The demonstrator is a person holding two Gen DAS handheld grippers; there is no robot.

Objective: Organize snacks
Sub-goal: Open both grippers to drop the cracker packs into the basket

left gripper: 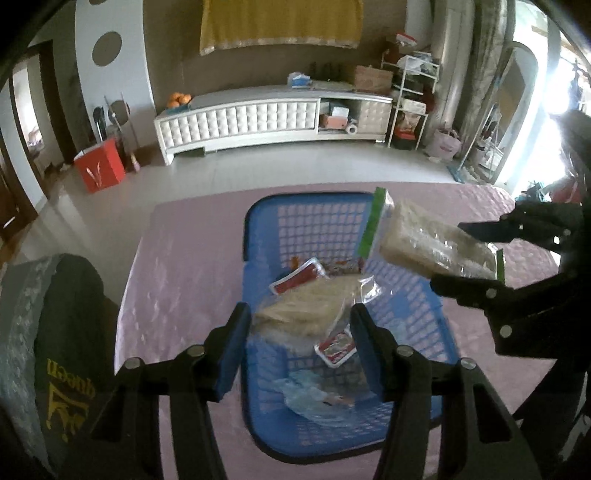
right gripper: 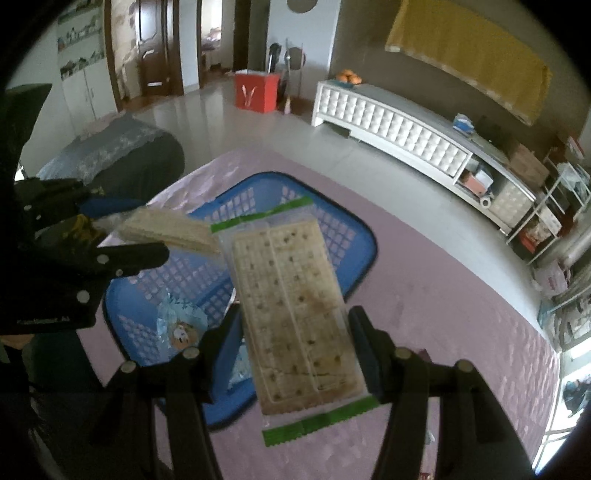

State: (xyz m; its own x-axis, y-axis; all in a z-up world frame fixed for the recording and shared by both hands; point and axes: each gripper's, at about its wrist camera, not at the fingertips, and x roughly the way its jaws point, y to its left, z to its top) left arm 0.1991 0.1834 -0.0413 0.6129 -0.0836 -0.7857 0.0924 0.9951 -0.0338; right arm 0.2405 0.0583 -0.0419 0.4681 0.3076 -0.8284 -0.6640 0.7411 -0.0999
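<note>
- A blue plastic lattice basket (left gripper: 325,221) sits on the pink-clothed counter (left gripper: 177,280), snack packets inside.
- Right tongs (right gripper: 293,350) are clamped on a clear green-edged cracker pack (right gripper: 291,306) above it.
- Left tongs (left gripper: 299,347) grip a second cracker pack (right gripper: 166,227).
- Beyond the counter: a white tufted cabinet (left gripper: 255,118) and a red box (left gripper: 100,170) on the grey floor.

basket (left gripper: 255,221): glossy blue plastic lattice
cracker pack (right gripper: 295,306): clear shiny film
tablecloth (right gripper: 443,314): pink textured cloth
fingers (right gripper: 364,347): matt black plastic

Pale tiled floor (left gripper: 295,162), white tufted cabinet (left gripper: 240,122), yellow cloth (left gripper: 280,22), brown wall
</note>
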